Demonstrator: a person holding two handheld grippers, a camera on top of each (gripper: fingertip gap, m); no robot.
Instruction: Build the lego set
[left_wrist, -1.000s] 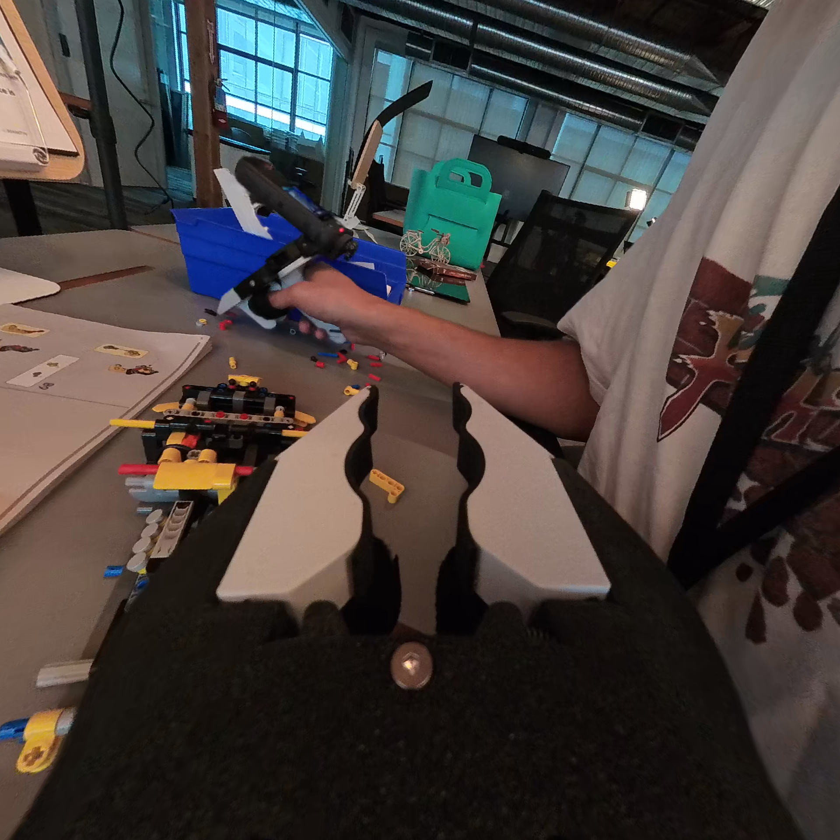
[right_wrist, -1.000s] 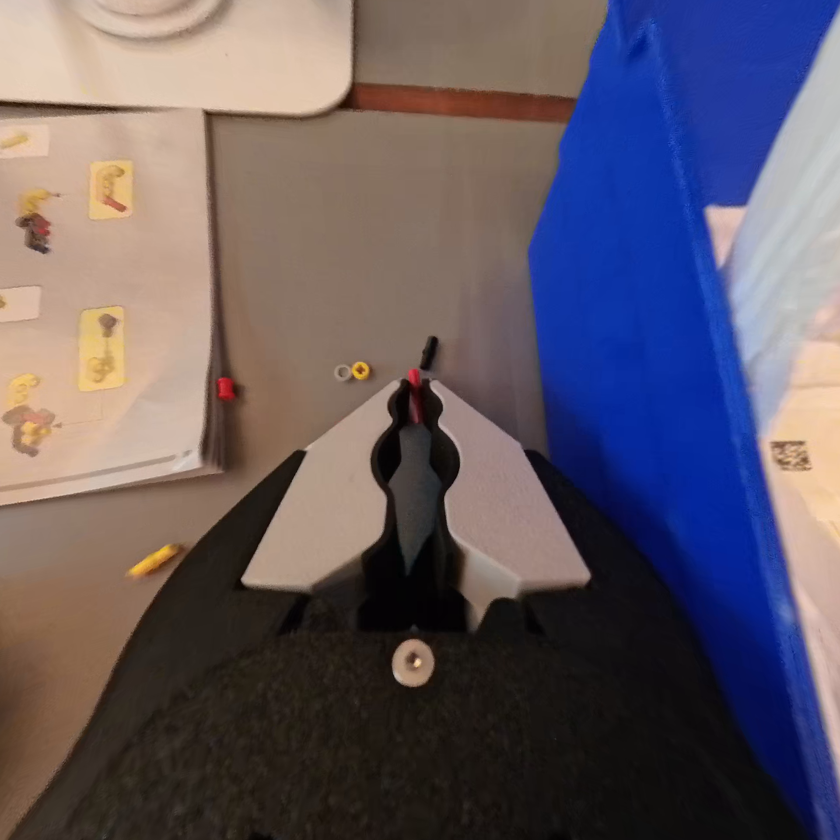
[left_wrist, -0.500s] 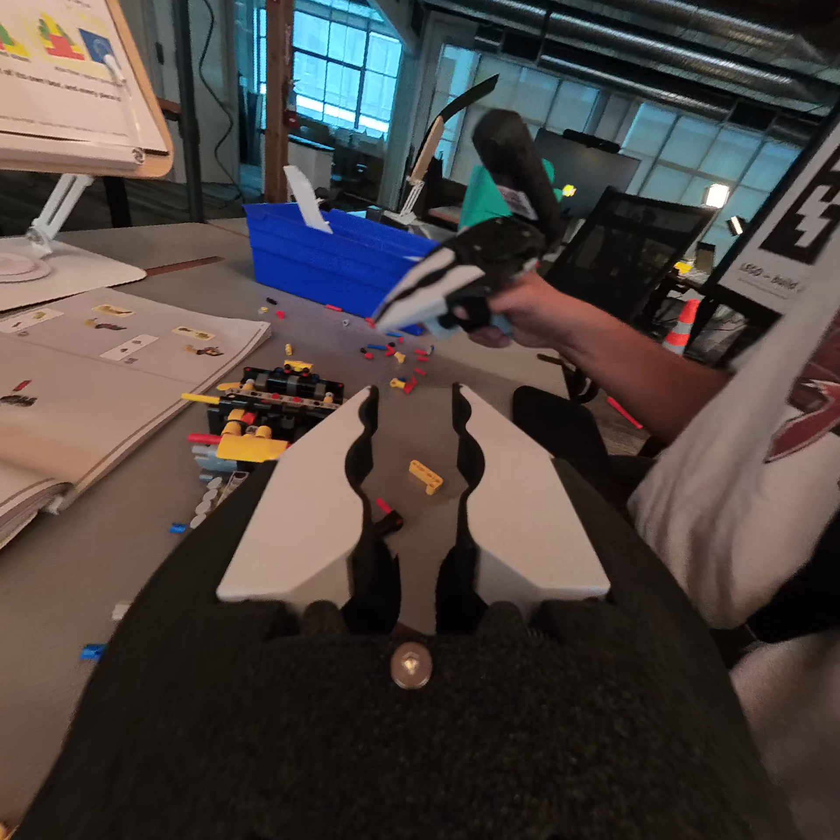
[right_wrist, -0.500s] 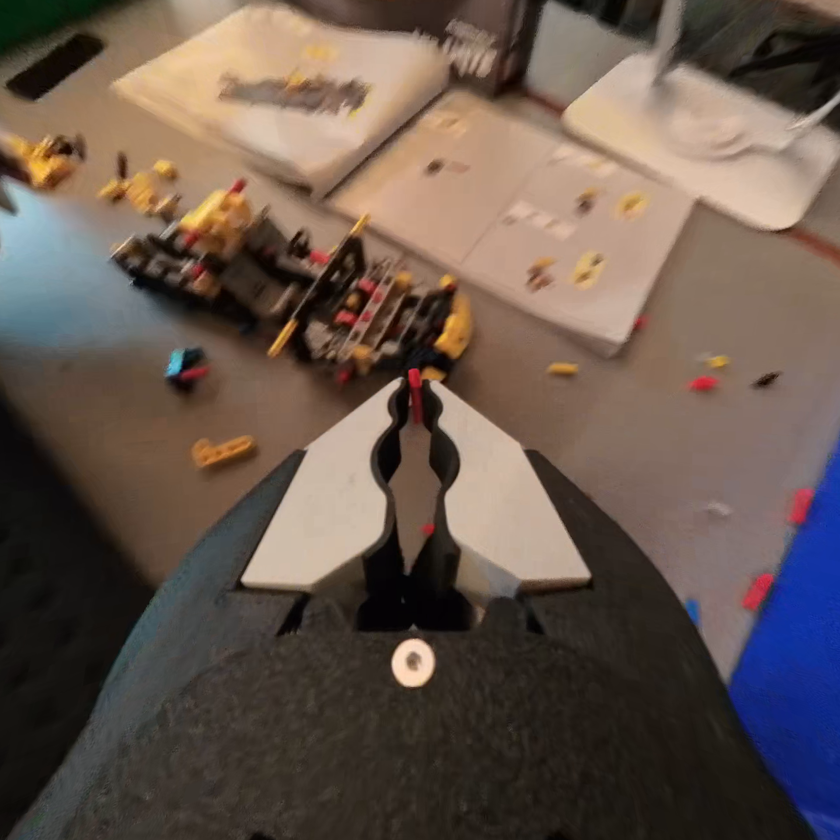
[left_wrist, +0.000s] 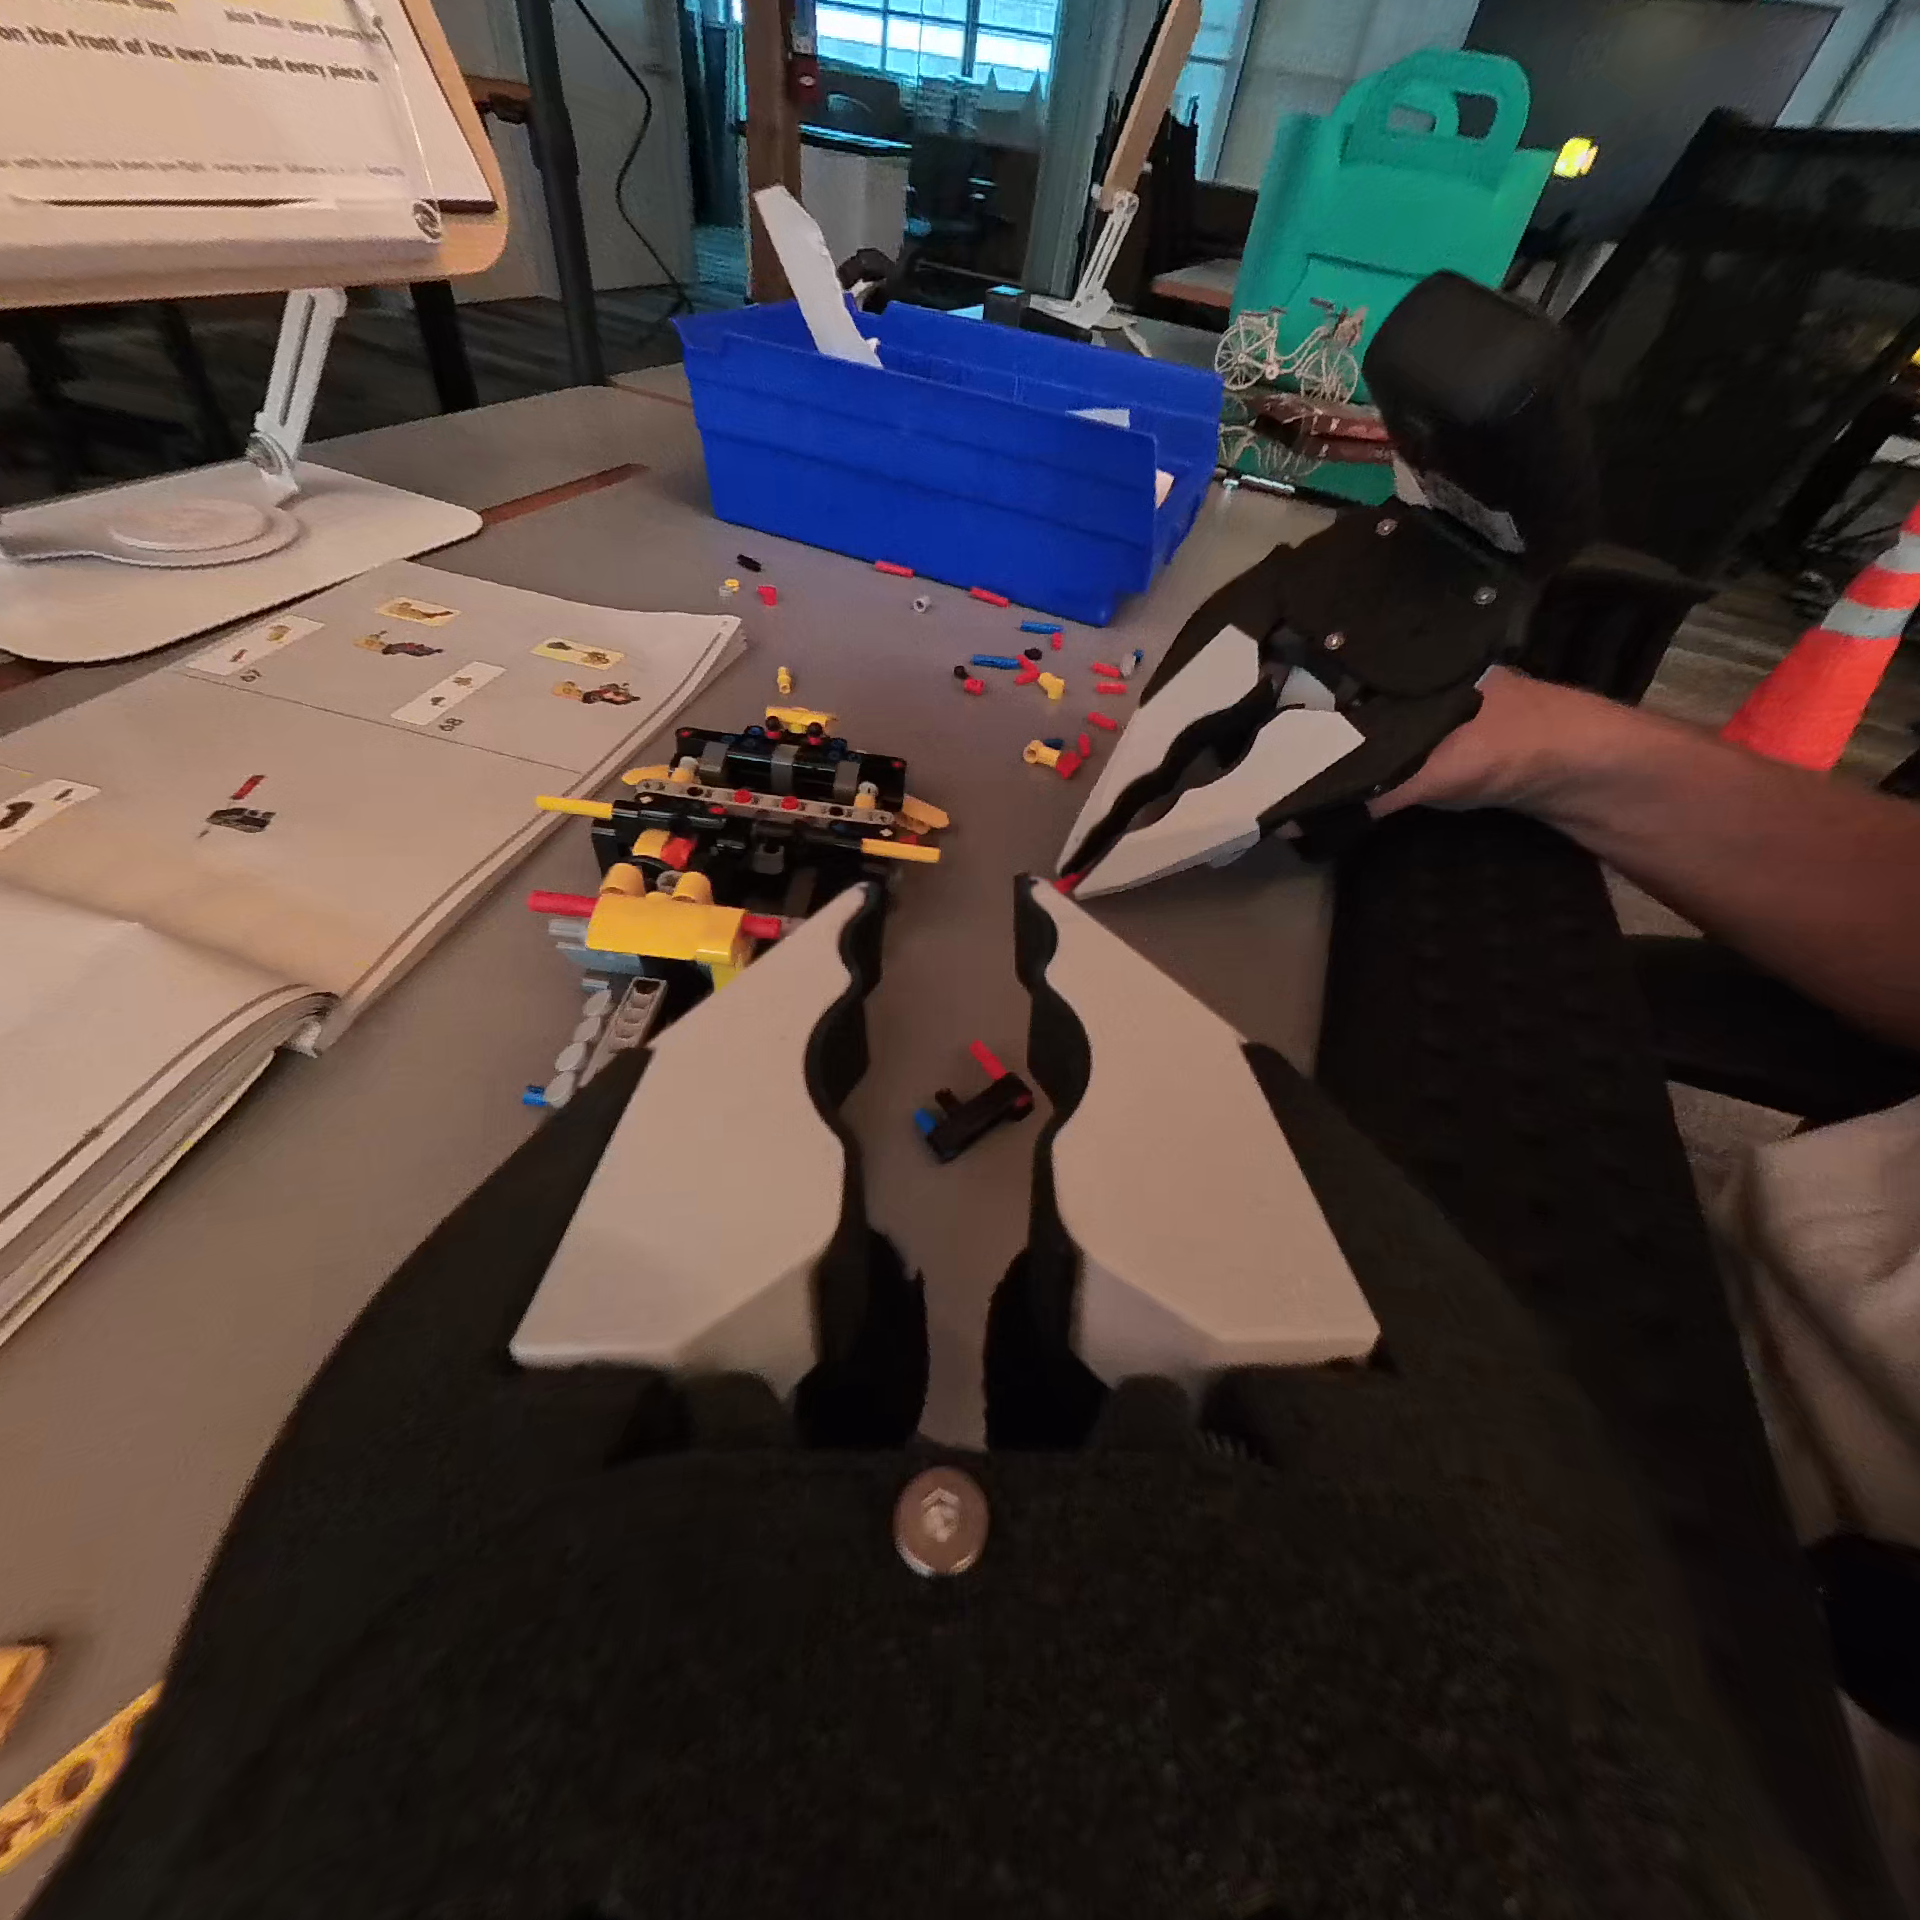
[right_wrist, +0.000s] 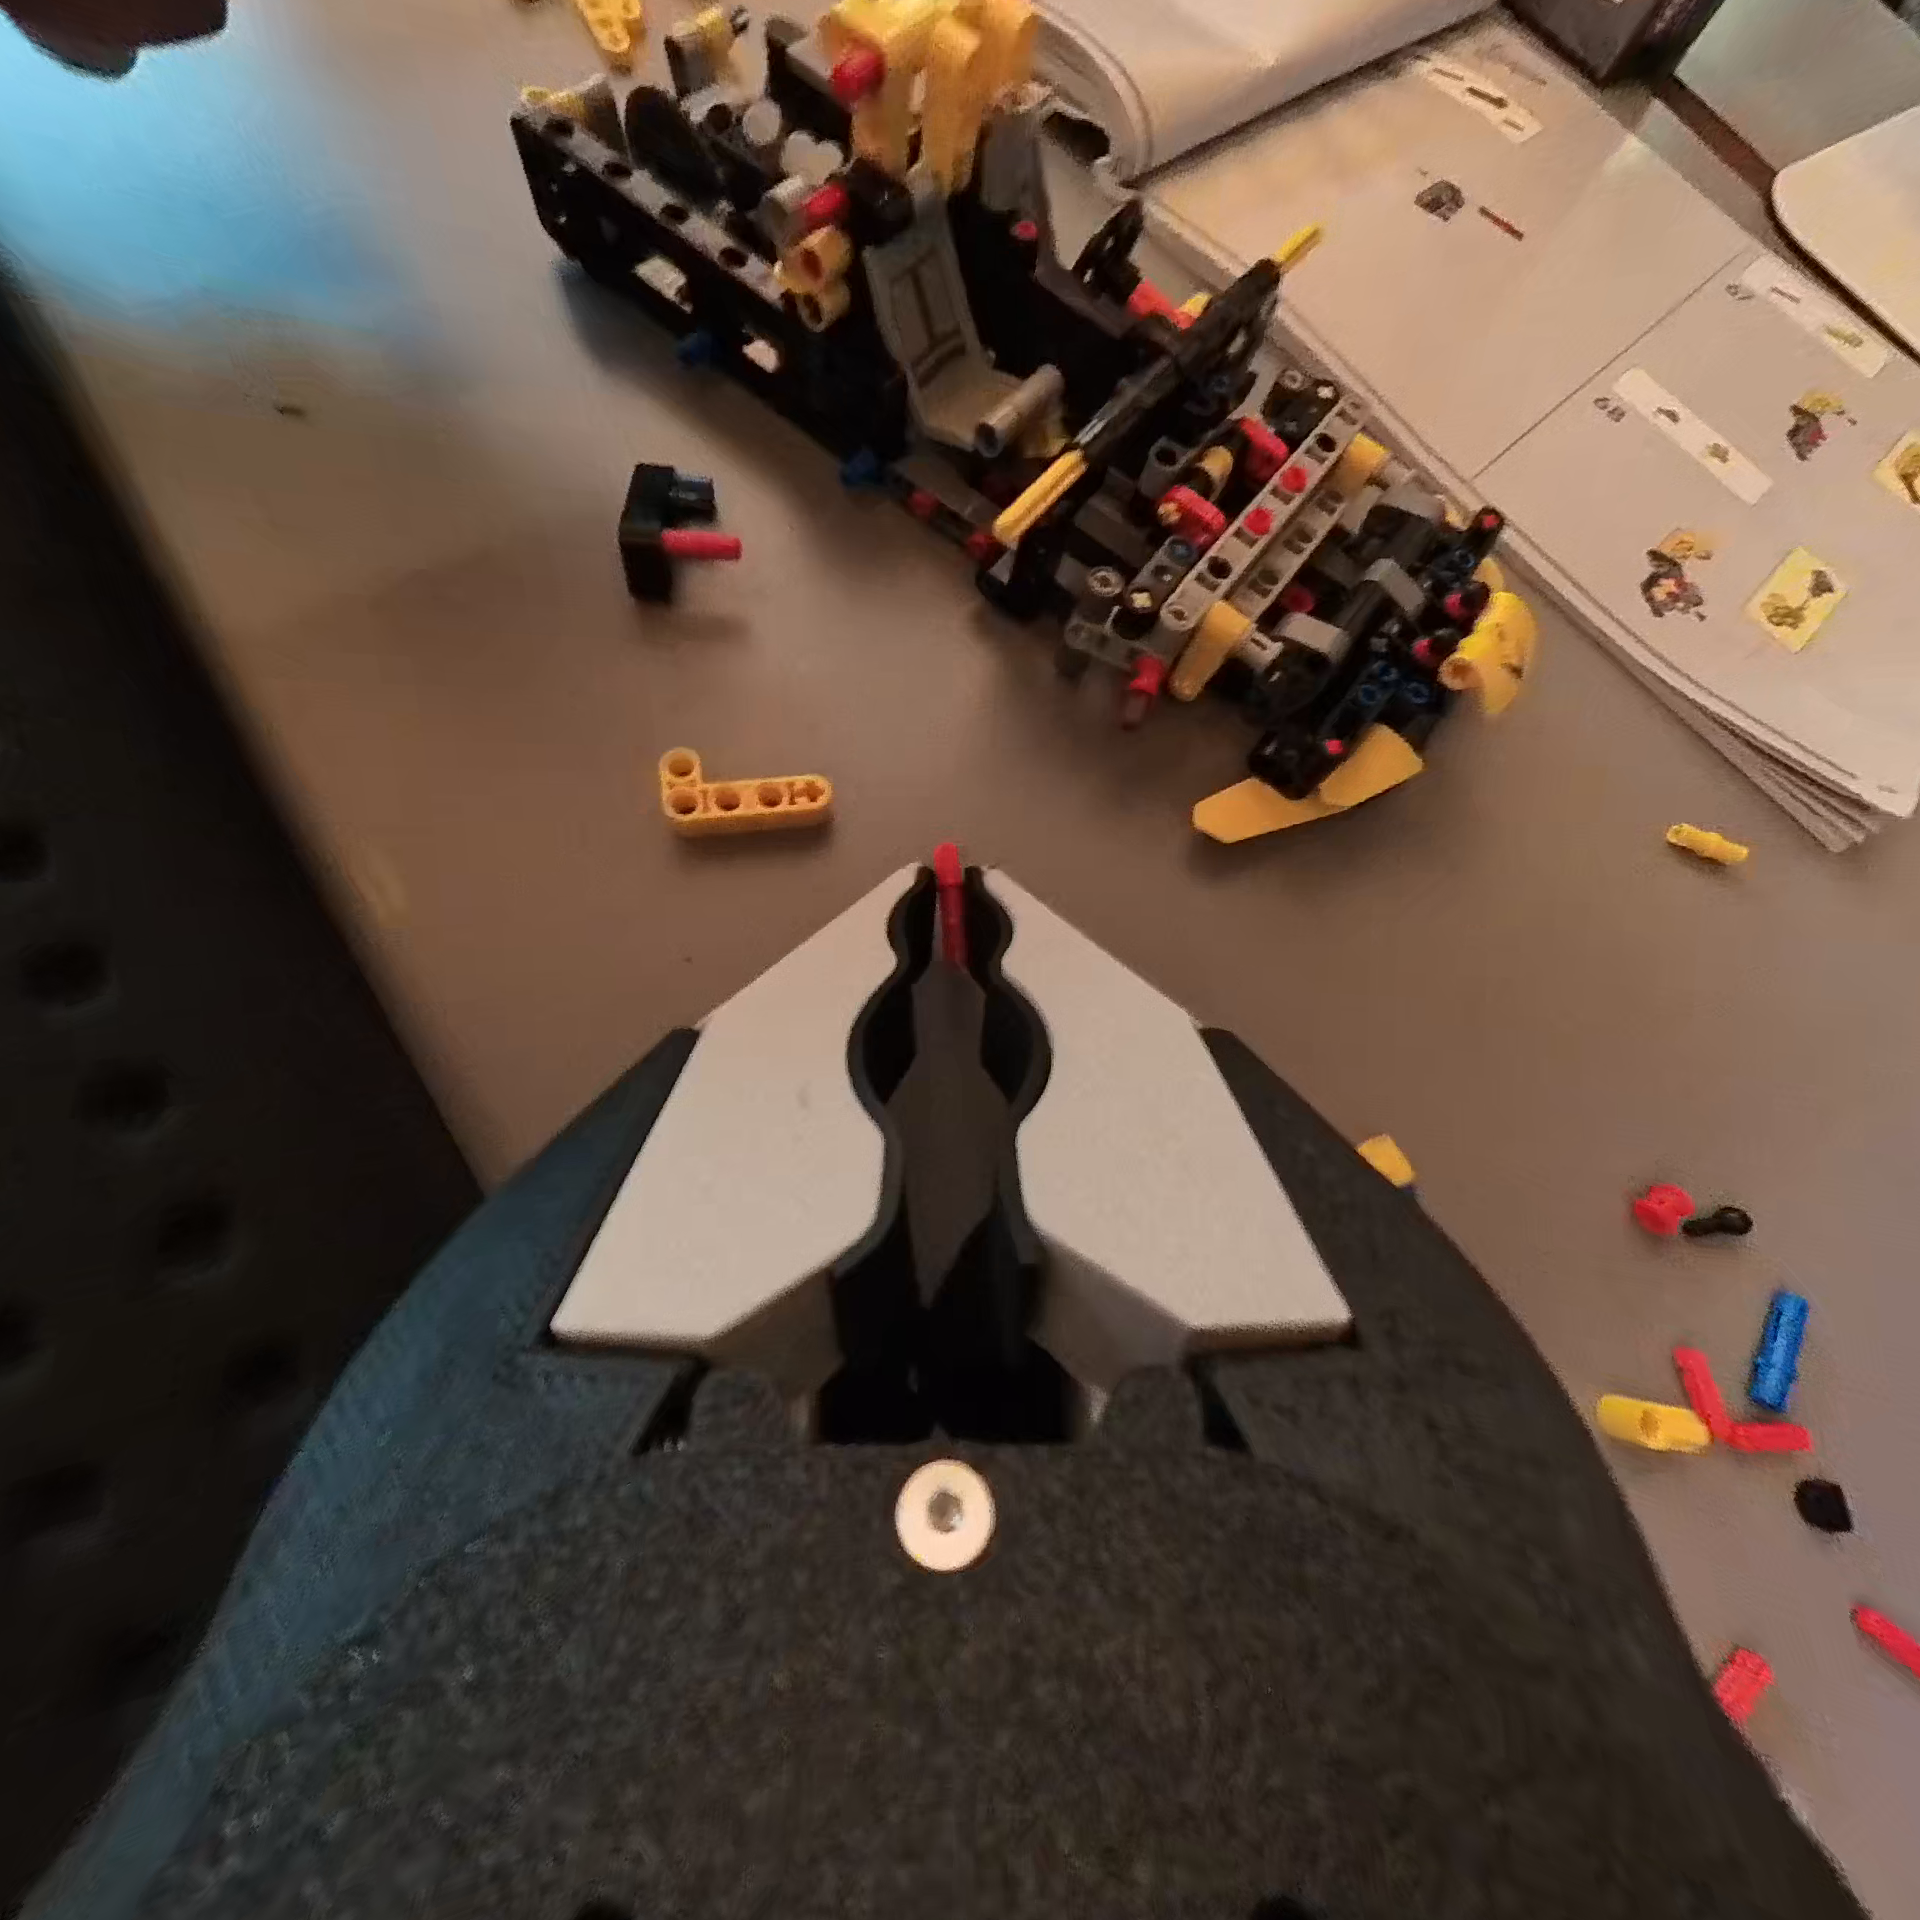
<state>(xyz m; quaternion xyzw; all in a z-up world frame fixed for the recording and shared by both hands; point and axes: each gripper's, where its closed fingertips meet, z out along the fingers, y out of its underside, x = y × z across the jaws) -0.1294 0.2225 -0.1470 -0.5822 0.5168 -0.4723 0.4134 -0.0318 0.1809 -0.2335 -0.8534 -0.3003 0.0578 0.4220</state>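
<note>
The black and yellow lego model stands on the grey table, beside the open instruction book; it also shows in the right wrist view. My left gripper is open and empty above the table, with a small black piece with red and blue pins on the table between its fingers. My right gripper is shut on a small red pin and hovers near a yellow L-shaped beam. In the left wrist view the right gripper is next to my left fingertip.
A blue bin stands at the back of the table. Loose red, blue and yellow pins lie in front of it and at the right in the right wrist view. A document stand is at the far left. A black chair is at the right. The gap from one gripper's tips to the other's is roughly 15 cm.
My right gripper has carried the red pin from beside the blue bin over to the model and down near my left gripper. My left gripper stayed open and shifted slightly.
</note>
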